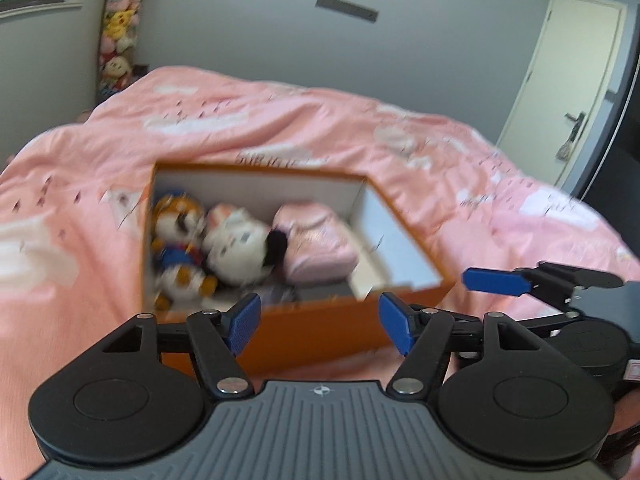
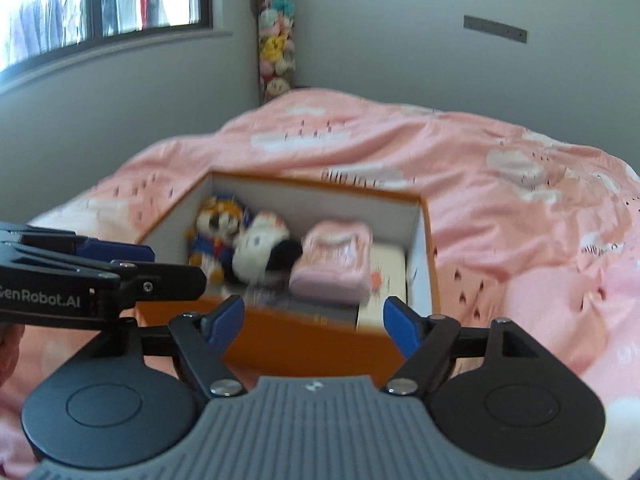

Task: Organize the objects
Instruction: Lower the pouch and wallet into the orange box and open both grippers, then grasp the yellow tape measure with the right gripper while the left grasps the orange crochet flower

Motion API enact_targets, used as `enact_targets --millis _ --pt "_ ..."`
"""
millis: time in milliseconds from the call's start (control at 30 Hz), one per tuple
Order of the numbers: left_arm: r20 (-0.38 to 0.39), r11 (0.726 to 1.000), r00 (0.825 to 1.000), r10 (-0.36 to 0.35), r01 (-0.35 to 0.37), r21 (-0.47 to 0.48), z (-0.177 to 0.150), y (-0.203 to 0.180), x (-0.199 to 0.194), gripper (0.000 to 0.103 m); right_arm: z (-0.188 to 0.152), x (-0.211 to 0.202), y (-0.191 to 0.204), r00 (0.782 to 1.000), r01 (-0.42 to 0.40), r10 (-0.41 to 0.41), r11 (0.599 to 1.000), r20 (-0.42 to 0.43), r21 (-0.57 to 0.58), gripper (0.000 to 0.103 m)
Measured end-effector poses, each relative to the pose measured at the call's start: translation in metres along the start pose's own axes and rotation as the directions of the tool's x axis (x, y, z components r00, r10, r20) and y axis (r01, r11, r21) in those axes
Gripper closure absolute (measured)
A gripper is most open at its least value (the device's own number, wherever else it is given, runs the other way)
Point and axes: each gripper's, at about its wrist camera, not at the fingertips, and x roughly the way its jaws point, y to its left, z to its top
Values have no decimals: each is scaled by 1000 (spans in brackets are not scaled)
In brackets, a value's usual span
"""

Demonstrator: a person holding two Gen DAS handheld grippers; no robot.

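An open orange box with white inner walls sits on a pink bed; it also shows in the right wrist view. Inside lie a tiger plush, a white and black plush, a pink pouch and flat items under them. My left gripper is open and empty, just before the box's near wall. My right gripper is open and empty at the same wall. Each gripper shows at the side of the other's view.
The pink quilt covers the bed all round the box. A tall column of plush toys stands in the far corner. A window is at the left, a white door at the right.
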Motion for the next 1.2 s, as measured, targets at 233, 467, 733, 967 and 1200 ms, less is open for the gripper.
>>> enact_targets --millis 233,467,733,967,1200 --pt "-103 995 990 98 -98 11 -38 19 1 26 -38 20 25 976 -80 74 997 -203 -19 22" --pt "-196 994 977 87 -99 -53 -52 35 6 27 -53 35 53 929 -206 182 978 -323 -43 36" --pt "-260 992 963 66 -92 -89 -59 44 14 27 -68 59 69 873 -278 248 961 -419 -10 38" --pt "-284 986 958 44 -87 -142 -62 55 18 27 -77 80 74 857 -265 227 964 -462 -18 39" --pt "-313 981 949 27 -85 -174 -63 62 25 27 -83 89 73 842 -278 246 960 -479 3 38"
